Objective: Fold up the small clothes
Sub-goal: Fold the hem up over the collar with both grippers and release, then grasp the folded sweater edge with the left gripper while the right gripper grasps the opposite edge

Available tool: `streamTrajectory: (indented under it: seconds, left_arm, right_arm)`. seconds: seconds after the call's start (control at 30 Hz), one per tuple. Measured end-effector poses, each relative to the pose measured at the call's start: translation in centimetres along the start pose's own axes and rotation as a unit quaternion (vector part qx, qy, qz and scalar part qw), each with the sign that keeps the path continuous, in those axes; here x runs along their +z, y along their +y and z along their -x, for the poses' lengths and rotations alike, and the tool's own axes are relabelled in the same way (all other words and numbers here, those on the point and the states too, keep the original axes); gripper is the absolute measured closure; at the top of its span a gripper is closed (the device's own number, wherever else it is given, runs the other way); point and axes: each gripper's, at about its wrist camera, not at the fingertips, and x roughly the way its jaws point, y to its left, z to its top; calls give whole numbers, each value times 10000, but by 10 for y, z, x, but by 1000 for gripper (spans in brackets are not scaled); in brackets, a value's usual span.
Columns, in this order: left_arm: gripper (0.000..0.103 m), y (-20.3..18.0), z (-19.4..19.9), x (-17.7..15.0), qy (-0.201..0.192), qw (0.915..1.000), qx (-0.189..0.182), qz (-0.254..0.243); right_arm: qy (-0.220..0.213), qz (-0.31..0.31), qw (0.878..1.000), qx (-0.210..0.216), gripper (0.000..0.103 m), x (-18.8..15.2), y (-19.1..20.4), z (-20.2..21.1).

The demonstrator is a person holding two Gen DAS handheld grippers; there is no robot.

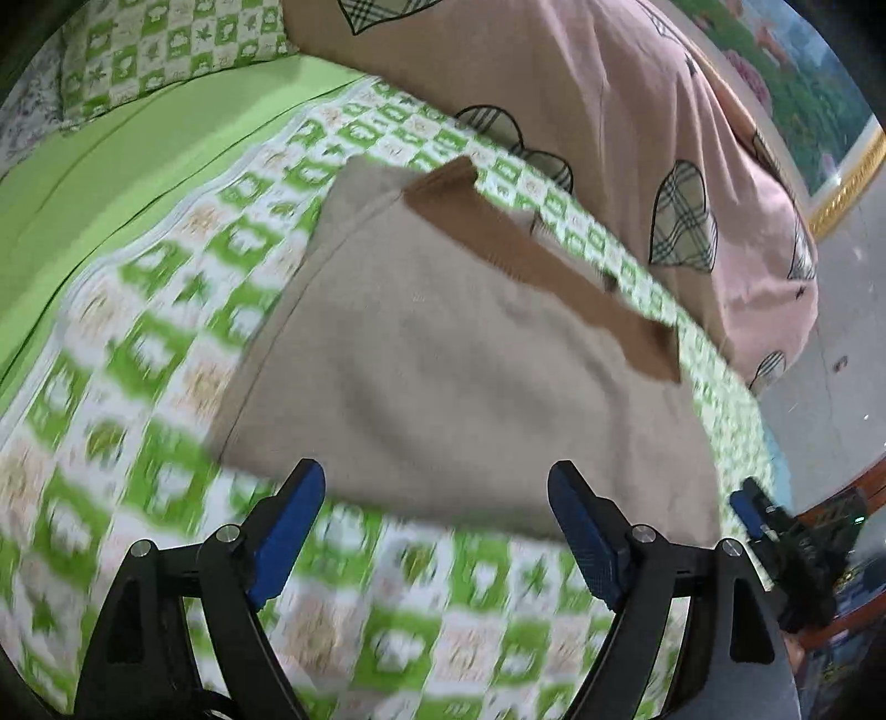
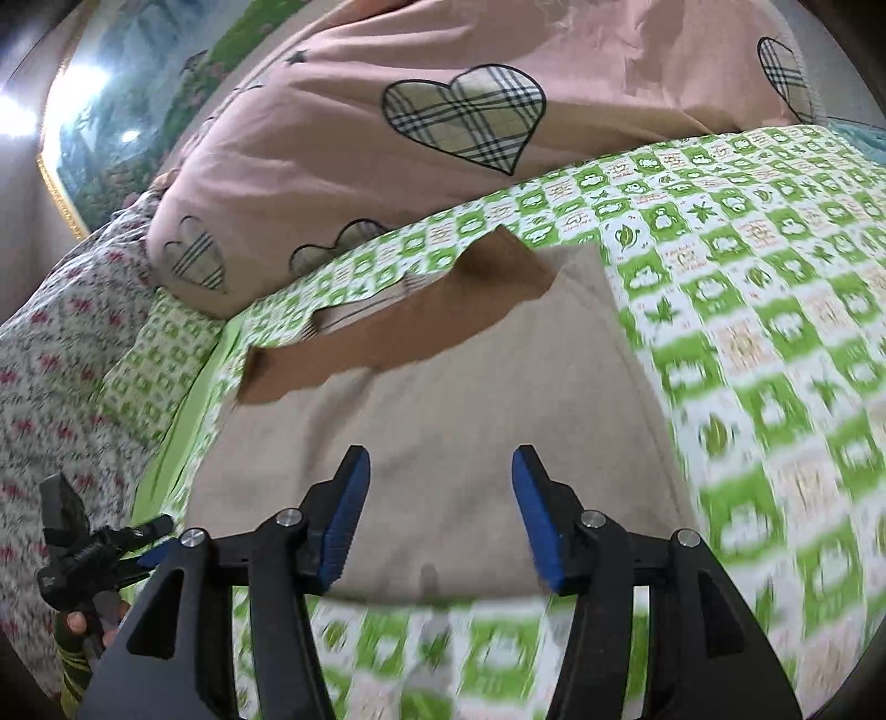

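Note:
A small beige garment (image 1: 459, 365) with a brown band (image 1: 554, 271) along its far edge lies flat on the green-and-white checked bed cover (image 1: 166, 343). My left gripper (image 1: 437, 487) is open and empty, just above the garment's near edge. In the right wrist view the same garment (image 2: 443, 415) and its brown band (image 2: 387, 332) show. My right gripper (image 2: 440, 471) is open and empty over the garment's near edge. The right gripper also shows at the left view's right edge (image 1: 775, 526), and the left gripper at the right view's left edge (image 2: 83, 548).
A pink quilt with plaid hearts (image 1: 637, 138) is piled behind the garment; it also shows in the right wrist view (image 2: 415, 127). A checked pillow (image 1: 177, 50) and a plain green sheet (image 1: 138, 166) lie at far left. A floral cloth (image 2: 66, 360) borders the bed.

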Motion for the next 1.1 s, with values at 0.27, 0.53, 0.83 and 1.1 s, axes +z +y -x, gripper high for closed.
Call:
streamTrajectory:
  seconds: [0.27,0.53,0.83,1.1]
  left_arm:
    - [20,20,-2,-27,179,9991,-24,382]
    - [8,21,-11,-31,151,9985,-254,469]
    - [1,22,-31,-14,-212,9968,-81,770]
    - [1,41,-47,18,-785,9882,-345,1267]
  right_arm:
    - [25,-10,9999,123,46,-40,18,32]
    - [180,22,9997,132,44,-59,23,37]
    - [233,15,9995,194,44,-60,21,31]
    - [438,-147,9986,256,44,-62,14,13]
